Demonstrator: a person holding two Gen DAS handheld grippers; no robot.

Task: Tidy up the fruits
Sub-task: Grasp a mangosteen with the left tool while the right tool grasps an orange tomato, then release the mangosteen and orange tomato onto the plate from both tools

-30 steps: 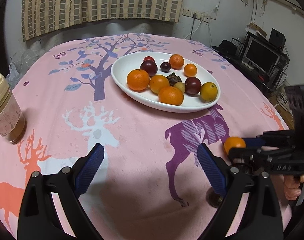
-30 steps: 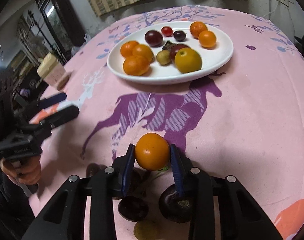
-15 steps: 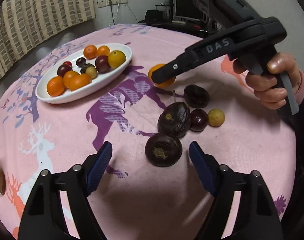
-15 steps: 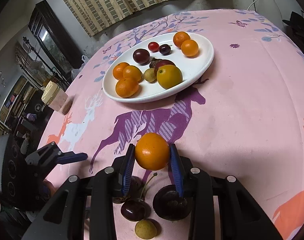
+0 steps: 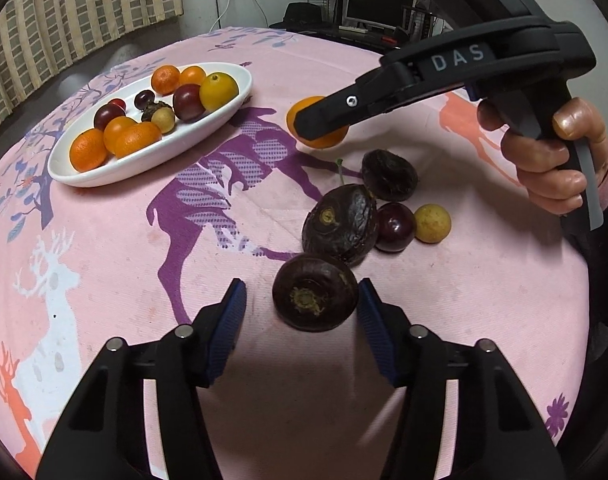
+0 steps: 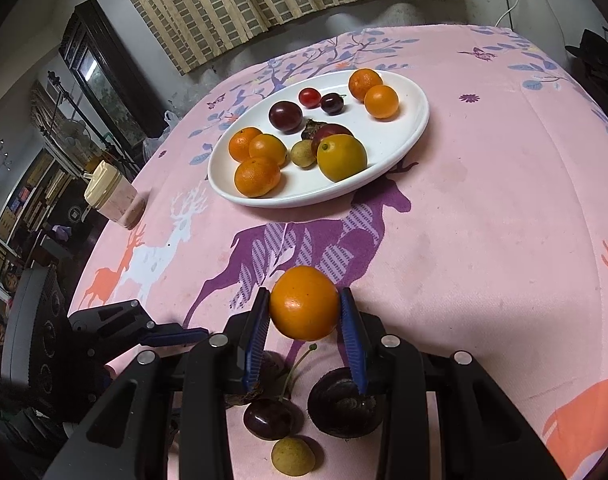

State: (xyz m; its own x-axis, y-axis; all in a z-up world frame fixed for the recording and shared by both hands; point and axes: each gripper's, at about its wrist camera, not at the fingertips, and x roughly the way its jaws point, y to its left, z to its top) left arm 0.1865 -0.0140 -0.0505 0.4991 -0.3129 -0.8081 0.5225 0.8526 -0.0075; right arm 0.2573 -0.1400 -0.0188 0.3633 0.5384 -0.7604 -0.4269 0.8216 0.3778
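orange [image 6: 304,302] | round, glossy | clamped, lifted | plate [image 6: 418,120] | fruit-filled

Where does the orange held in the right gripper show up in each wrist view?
Left wrist: the orange sits right of centre, upper half, partly hidden by the right gripper's black finger.
Right wrist: the orange is low centre, clamped between the blue pads.
Shared landmark: the white plate of fruit beyond it.
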